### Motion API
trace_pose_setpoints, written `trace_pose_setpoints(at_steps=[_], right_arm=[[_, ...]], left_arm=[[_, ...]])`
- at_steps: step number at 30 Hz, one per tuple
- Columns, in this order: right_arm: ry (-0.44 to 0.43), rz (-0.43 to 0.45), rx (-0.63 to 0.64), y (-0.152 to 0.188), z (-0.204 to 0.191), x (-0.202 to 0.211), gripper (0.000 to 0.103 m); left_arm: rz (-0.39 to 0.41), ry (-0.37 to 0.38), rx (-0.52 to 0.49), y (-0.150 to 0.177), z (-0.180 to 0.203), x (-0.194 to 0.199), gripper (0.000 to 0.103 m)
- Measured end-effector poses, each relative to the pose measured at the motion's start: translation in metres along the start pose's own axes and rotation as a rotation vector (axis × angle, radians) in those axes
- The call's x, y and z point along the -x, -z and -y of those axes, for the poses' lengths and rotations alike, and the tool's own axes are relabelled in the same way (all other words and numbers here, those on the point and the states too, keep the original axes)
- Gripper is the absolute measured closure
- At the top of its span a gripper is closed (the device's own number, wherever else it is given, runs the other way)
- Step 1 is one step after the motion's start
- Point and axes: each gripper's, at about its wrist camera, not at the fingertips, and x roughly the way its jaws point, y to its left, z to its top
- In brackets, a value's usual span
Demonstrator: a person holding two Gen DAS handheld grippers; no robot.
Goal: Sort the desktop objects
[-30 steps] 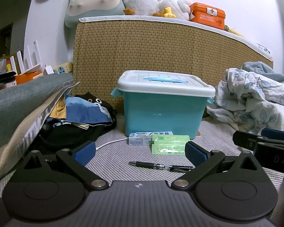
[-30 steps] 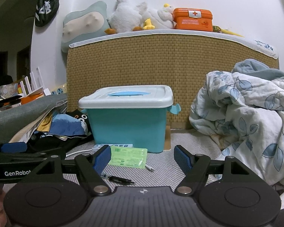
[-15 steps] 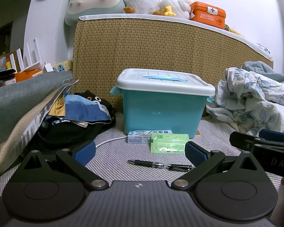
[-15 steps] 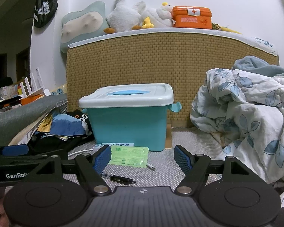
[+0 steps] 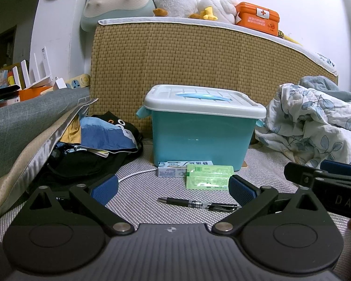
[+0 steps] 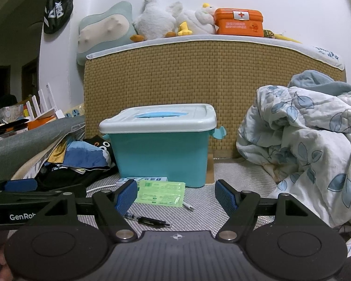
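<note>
Holding both grippers low over the woven grey mat point(image 5: 138, 201), we've got the left gripper point(image 5: 173, 188) spread wide with nothing between its blue pads, and the right gripper point(image 6: 176, 193) standing wide and empty too.

From the left wrist view, the black pen point(image 5: 199, 204) lies flat on the mat at about 12 o'clock, just past the fingertips and roughly crosswise. Beyond it at 12 sits the green sachet point(image 5: 209, 176), overlapping the right end of a small white box point(image 5: 173, 167), and both lie up against the front of the teal storage bin point(image 5: 199, 140), whose white lid point(image 5: 203, 104) is shut.

From the right wrist view the pen point(image 6: 147, 220) is over at 11 o'clock near the left pad, the sachet point(image 6: 161, 193) just beyond it. A white cable point(image 5: 138, 174) trails off at 10 toward the clothes pile point(image 5: 100, 138). Rumpled leaf-print blanket point(image 6: 304, 145) sits at 2 o'clock, well apart from the bin.
</note>
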Motion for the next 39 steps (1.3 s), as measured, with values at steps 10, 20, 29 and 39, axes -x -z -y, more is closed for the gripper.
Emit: trace_pose_setpoints(at_steps=[10,20,29,39], right_arm=[[0.001,-0.002,-0.003,0.0002,0.0006,-0.0007,0.026],[0.003,-0.003,-0.002,0.0013,-0.0009,0.0000,0.026],[0.002,-0.004,0.000,0.0017,-0.0010,-0.0002,0.026],[0.002,-0.005,0.000,0.0018,-0.0002,-0.0011,0.026]], left_arm=[[0.001,-0.002,0.000,0.0004,-0.0001,0.0004,0.000],[0.002,-0.002,0.001,0.0005,-0.0002,0.0009,0.000],[0.002,0.000,0.001,0.0006,-0.0002,0.0011,0.000],[0.000,0.002,-0.002,0.0002,-0.0018,0.0011,0.000]])
